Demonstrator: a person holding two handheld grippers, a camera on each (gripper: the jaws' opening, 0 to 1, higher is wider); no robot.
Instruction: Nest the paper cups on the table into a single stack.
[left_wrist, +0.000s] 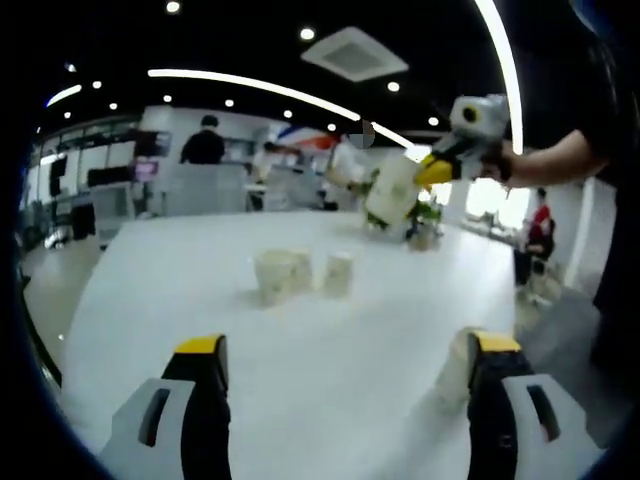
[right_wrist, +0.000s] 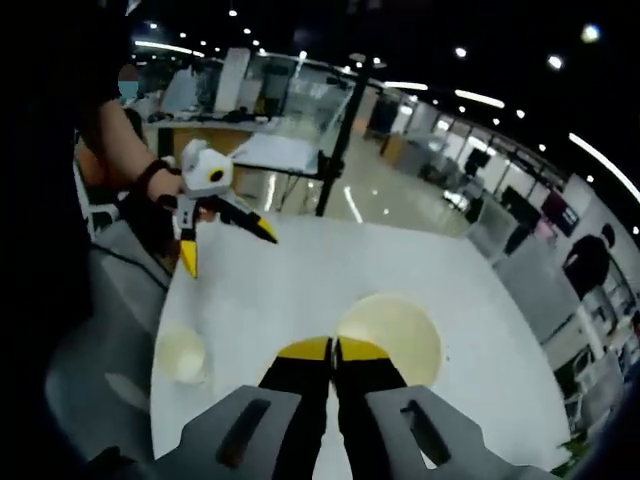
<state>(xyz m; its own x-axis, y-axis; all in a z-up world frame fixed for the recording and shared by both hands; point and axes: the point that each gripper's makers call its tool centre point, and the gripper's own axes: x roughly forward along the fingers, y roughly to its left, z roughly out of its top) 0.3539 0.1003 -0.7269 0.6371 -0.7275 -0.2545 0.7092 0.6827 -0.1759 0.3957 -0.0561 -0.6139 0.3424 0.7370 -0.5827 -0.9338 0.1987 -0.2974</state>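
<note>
My left gripper (left_wrist: 345, 352) hangs open over the near part of the white table (left_wrist: 200, 290), nothing between its jaws. Two pale paper cups (left_wrist: 280, 275) (left_wrist: 338, 272) stand side by side mid-table, well ahead of it. A third cup (left_wrist: 455, 365) sits just beside its right jaw. Above the far right of the table, my right gripper (left_wrist: 428, 170) holds a tilted paper cup (left_wrist: 392, 195) in the air. In the right gripper view, my right gripper (right_wrist: 335, 350) is shut on the rim of that cup (right_wrist: 395, 335), seen from above. Another cup (right_wrist: 182, 352) stands on the table below my open left gripper (right_wrist: 228, 248).
A small potted plant (left_wrist: 425, 228) stands at the table's far edge, below the lifted cup. A grey chair (right_wrist: 95, 340) is by the table's side. A black pole (right_wrist: 340, 140) rises beyond the table. People stand and sit in the office behind.
</note>
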